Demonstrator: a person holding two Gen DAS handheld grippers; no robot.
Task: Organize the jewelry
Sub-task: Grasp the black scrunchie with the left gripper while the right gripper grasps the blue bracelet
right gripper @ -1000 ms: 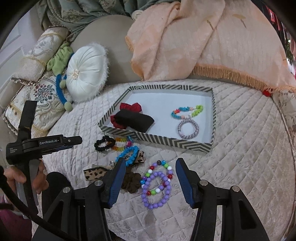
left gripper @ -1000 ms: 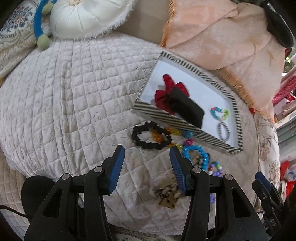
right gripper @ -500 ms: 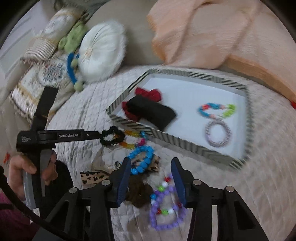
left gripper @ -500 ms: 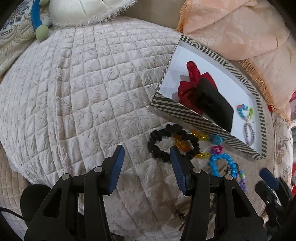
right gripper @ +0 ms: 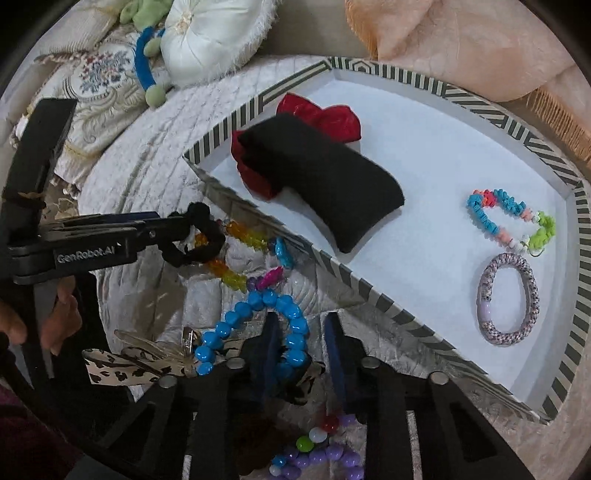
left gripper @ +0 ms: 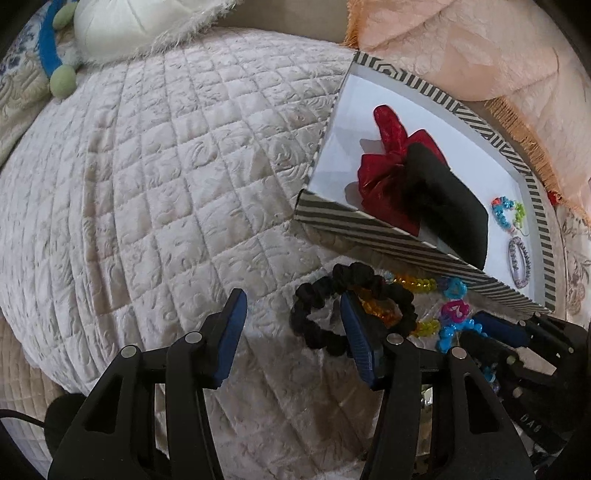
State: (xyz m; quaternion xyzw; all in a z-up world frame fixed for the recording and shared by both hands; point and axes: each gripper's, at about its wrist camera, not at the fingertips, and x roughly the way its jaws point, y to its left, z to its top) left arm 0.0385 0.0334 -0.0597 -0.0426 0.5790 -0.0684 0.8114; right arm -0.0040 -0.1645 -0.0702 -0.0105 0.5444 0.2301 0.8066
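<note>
A striped tray (left gripper: 384, 236) (right gripper: 369, 291) holds a red scrunchie (right gripper: 325, 114), a black pouch (right gripper: 325, 173), a multicoloured bead bracelet (right gripper: 509, 218) and a purple braided ring (right gripper: 506, 299). On the quilt in front lie a black scrunchie (left gripper: 325, 306) (right gripper: 199, 236), orange-yellow beads (right gripper: 232, 251), a blue bead bracelet (right gripper: 258, 328) and purple beads (right gripper: 321, 458). My left gripper (left gripper: 291, 325) is open, its right finger inside the black scrunchie's loop. My right gripper (right gripper: 303, 343) is partly open, its left finger inside the blue bracelet's loop.
A leopard-print hair tie (right gripper: 125, 362) lies left of the blue bracelet. A white round cushion (right gripper: 218, 33), a patterned pillow (right gripper: 99, 81) and a peach blanket (left gripper: 461, 44) border the quilt. My right gripper shows in the left wrist view (left gripper: 517, 332).
Both grippers moved forward and down toward the jewelry. The left finger reached into the black scrunchie; the right gripper narrowed and closed in over the blue bracelet.
</note>
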